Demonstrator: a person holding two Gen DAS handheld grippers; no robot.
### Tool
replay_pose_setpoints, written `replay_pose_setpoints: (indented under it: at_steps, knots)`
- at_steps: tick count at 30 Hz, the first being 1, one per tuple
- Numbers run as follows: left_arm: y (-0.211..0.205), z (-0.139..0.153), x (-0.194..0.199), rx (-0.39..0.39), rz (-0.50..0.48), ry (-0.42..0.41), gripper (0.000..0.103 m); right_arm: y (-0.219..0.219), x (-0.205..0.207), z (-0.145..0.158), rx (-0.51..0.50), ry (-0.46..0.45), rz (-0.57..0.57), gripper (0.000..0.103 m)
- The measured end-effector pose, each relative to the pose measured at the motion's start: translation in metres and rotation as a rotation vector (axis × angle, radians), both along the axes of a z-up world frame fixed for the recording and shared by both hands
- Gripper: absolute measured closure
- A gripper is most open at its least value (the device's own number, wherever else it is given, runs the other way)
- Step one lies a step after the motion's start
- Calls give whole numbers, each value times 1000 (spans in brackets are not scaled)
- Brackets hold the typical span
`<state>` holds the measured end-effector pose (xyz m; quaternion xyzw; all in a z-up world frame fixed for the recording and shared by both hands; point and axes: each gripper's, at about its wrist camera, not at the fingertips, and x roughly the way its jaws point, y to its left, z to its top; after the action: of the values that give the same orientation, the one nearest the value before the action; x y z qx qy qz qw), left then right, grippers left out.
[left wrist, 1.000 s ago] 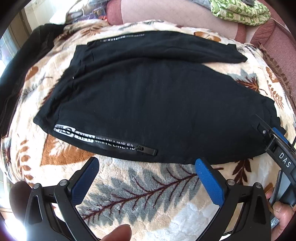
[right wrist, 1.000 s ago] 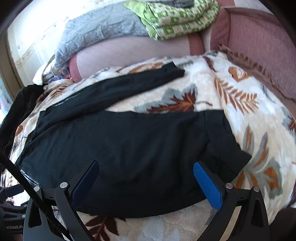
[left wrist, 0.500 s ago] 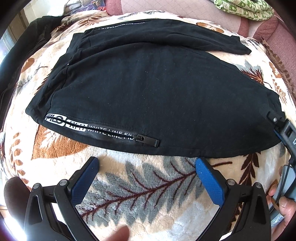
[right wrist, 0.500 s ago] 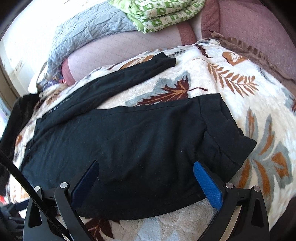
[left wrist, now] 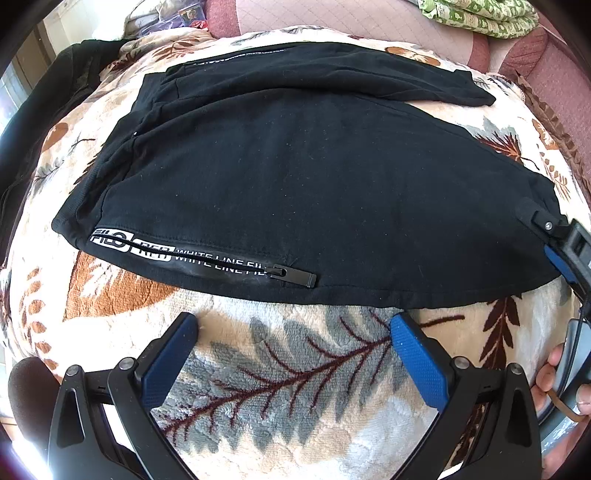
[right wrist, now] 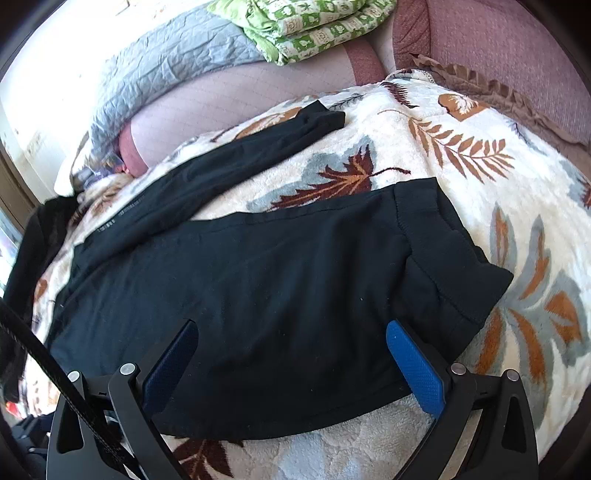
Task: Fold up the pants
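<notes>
Since 0.5 s ago the left gripper (left wrist: 293,328) has backed off slightly: the pants (left wrist: 314,177) sit a bit farther up in its view, hem edge just past the fingertips. Jaws spread wide, nothing between them, over the leaf-print blanket (left wrist: 280,373). The right gripper (right wrist: 291,339) has come in lower over the near trouser leg, jaws also spread, blue pads (right wrist: 413,363) straddling black fabric (contact not clear). Pants lie flat on the blanket, 1 leg angled off toward the sofa back. Zipper pocket (left wrist: 291,275) faces the left gripper. Green folded cloth (right wrist: 306,26) sits behind.
</notes>
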<state>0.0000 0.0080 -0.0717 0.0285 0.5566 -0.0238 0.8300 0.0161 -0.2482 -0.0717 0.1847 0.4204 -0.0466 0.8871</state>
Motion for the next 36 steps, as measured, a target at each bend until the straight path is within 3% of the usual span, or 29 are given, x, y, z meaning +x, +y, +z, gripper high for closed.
replay_pose_setpoints:
  at_steps: [4, 10, 29, 36]
  knots:
    - [0, 1, 2, -7, -8, 8, 0, -4, -3, 0, 34, -23, -4, 0]
    - [-3, 2, 3, -7, -11, 7, 0, 6, -3, 1, -31, -17, 20, 0]
    - [-6, 3, -6, 5, -44, -69, 0, 13, -2, 0, -100, 7, 25, 0]
    - [-6, 4, -4, 1, -54, -59, 0, 25, 4, -2, -200, 81, 81, 0]
